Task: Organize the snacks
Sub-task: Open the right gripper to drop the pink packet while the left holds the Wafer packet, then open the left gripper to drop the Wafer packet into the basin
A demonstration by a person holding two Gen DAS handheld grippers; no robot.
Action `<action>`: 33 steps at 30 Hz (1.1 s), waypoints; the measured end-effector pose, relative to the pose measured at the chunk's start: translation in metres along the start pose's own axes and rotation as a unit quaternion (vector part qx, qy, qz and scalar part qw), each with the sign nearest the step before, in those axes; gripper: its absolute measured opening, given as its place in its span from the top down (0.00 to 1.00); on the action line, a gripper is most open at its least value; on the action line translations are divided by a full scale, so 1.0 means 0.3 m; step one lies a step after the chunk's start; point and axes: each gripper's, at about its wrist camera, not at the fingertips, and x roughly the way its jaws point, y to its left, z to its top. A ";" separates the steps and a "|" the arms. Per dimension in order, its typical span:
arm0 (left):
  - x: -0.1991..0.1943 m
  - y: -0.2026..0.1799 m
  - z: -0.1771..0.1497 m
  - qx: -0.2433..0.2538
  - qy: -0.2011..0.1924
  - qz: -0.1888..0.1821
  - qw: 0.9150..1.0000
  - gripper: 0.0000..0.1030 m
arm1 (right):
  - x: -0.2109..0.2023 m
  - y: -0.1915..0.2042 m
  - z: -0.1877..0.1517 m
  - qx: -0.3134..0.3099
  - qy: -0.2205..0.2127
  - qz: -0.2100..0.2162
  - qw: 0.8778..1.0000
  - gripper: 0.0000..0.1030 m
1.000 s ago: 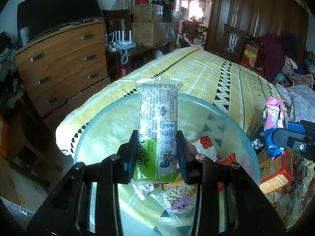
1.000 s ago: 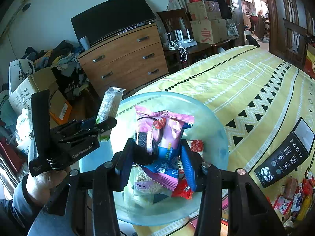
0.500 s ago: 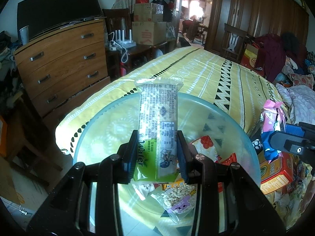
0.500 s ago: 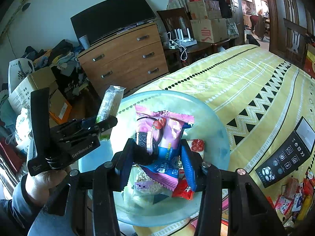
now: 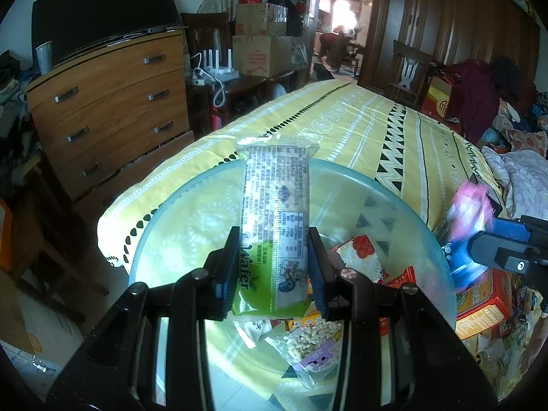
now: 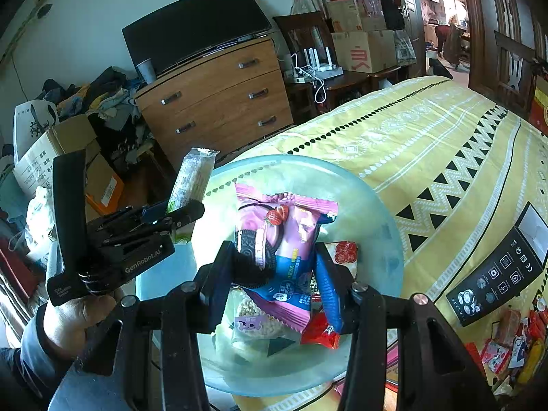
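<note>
My left gripper (image 5: 274,267) is shut on a green and clear wafer packet (image 5: 275,226), upright over a pale blue glass bowl (image 5: 164,212) on the bed. My right gripper (image 6: 277,274) is shut on a pink and blue cookie packet (image 6: 284,239) above the same bowl (image 6: 376,212). The bowl holds a puffed-snack bag (image 5: 315,346) and a red and white packet (image 5: 359,260). The left gripper (image 6: 178,212) with the wafer (image 6: 193,178) shows left in the right wrist view. The right gripper (image 5: 486,253) shows at the right edge of the left wrist view.
A yellow patterned bedspread (image 6: 428,137) lies under the bowl. A wooden dresser (image 5: 109,102) and cardboard boxes (image 6: 363,44) stand beyond the bed. A black remote panel (image 6: 496,274) and loose snack packets (image 6: 507,342) lie right of the bowl. A snack box (image 5: 479,301) sits beside the bowl.
The right gripper with the pink packet has shifted slightly at the right edge of the left wrist view and is blurred. The left gripper has held still.
</note>
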 end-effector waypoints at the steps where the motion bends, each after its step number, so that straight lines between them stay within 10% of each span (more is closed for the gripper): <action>1: 0.002 0.001 0.000 0.000 0.001 0.000 1.000 0.63 | 0.000 0.001 0.000 0.000 0.000 0.000 1.000 0.51; 7: -0.006 0.010 0.007 -0.003 -0.003 0.005 1.000 0.50 | 0.005 0.008 -0.001 -0.001 0.000 -0.003 1.000 0.50; 12: -0.010 0.014 0.003 -0.005 -0.012 0.019 1.000 0.20 | 0.004 0.006 -0.004 0.002 -0.001 -0.003 1.000 0.50; 15: -0.010 0.016 0.001 -0.003 -0.014 0.026 1.000 0.17 | -0.002 0.005 -0.008 0.003 -0.006 -0.009 1.000 0.35; 33: -0.031 0.008 0.011 0.000 -0.024 0.035 0.999 0.15 | -0.051 0.017 -0.044 0.000 -0.017 -0.025 1.000 0.35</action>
